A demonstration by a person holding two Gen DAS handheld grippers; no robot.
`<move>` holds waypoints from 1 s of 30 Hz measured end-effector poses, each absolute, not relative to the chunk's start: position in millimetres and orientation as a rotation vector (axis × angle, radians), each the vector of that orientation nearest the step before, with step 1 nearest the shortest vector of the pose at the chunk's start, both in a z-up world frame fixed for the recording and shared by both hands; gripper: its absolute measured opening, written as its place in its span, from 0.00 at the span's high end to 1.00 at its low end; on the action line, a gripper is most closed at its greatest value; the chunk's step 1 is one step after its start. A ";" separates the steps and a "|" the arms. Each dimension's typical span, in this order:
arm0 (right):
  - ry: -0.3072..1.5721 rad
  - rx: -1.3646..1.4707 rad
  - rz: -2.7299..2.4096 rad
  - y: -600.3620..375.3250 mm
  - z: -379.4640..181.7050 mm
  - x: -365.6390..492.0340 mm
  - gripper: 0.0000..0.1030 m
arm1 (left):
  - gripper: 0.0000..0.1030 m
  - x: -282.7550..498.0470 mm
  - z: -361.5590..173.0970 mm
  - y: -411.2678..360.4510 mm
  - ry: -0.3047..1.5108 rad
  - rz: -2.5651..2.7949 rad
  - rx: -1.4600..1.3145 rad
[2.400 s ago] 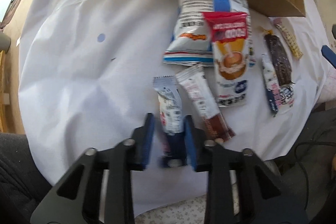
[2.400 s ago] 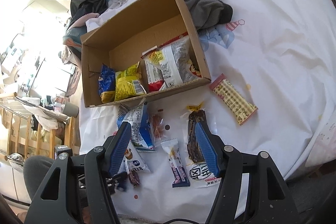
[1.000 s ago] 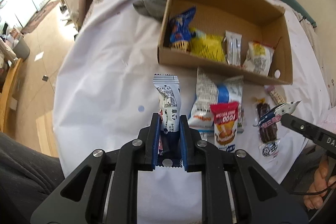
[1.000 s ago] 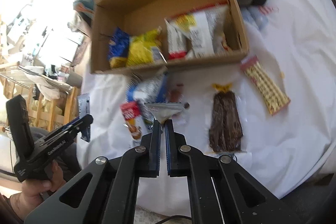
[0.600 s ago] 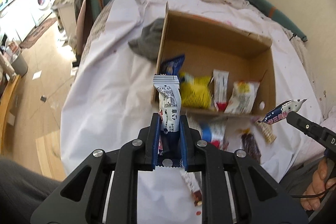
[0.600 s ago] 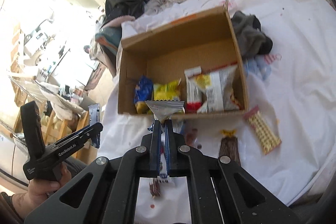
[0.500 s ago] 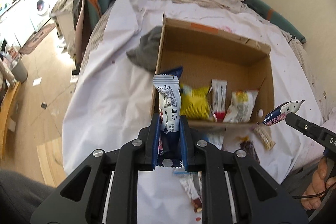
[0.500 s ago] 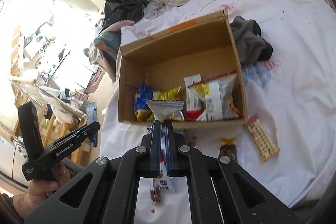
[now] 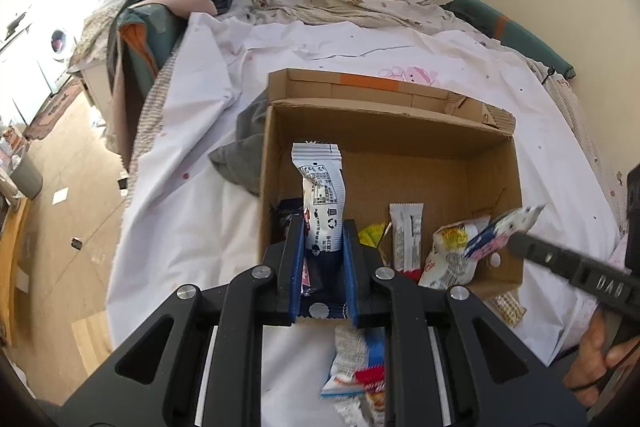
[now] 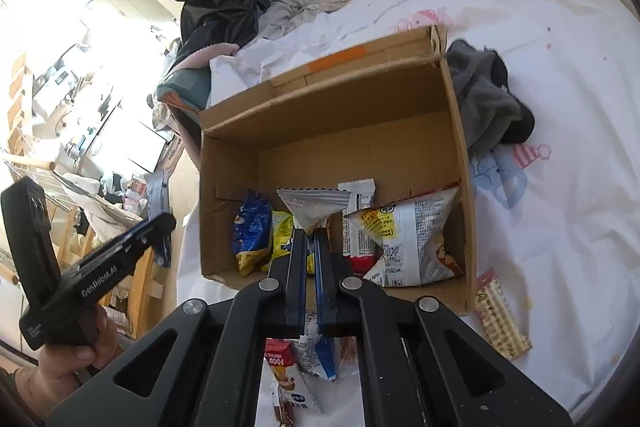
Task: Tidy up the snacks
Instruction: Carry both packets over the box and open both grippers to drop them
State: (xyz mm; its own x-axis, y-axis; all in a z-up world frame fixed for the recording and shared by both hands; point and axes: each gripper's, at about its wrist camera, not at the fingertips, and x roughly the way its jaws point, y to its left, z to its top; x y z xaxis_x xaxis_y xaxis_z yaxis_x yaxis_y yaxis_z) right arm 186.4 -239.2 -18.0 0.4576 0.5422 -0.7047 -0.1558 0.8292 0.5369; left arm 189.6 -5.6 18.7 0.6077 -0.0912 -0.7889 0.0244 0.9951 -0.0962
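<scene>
Left gripper [image 9: 321, 243]: closed on a white-and-navy foil snack bar wrapper [image 9: 321, 195], held upright, its crimped top over the near-left part of the open brown cardboard box [image 9: 400, 131].

Right gripper [image 10: 307, 239]: closed tight on a silver-grey foil snack packet [image 10: 312, 205], whose crimped end fans out above the fingertips, over the box's near wall. From the left wrist view the same packet shows as a blue, white and pink wrapper at the tip of the right gripper, over the right part of the box.

Box contents, along the near wall from left to right in the right wrist view: a blue crinkled snack bag [image 10: 250, 227], a yellow snack bag [image 10: 282, 231], a white-and-red narrow bar wrapper [image 10: 360, 223], a large white chip bag with yellow label [image 10: 408, 243]. The far half of the box floor is bare cardboard.

The box stands on a bed covered by a white printed sheet [image 10: 560, 107]. A grey crumpled cloth [image 10: 488, 99] touches the box's outer side wall. A yellow checked bar wrapper [image 10: 502, 319] lies on the sheet just beside the box's near corner. Further loose snack packets [image 10: 300, 359] lie on the sheet below the grippers, partly hidden.
</scene>
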 end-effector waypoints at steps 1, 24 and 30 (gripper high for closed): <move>1.018 0.432 0.445 -239.2 -22.1 186.5 0.97 | 0.86 194.3 15.9 -7.5 0.920 -0.069 -0.083; 1.134 0.417 0.426 -228.8 -60.2 201.8 0.96 | 0.85 219.1 -23.0 -22.0 0.943 -0.134 -0.116; 1.163 0.450 0.428 -231.5 -67.9 203.8 0.94 | 0.85 220.3 -27.0 -20.9 0.960 -0.129 -0.133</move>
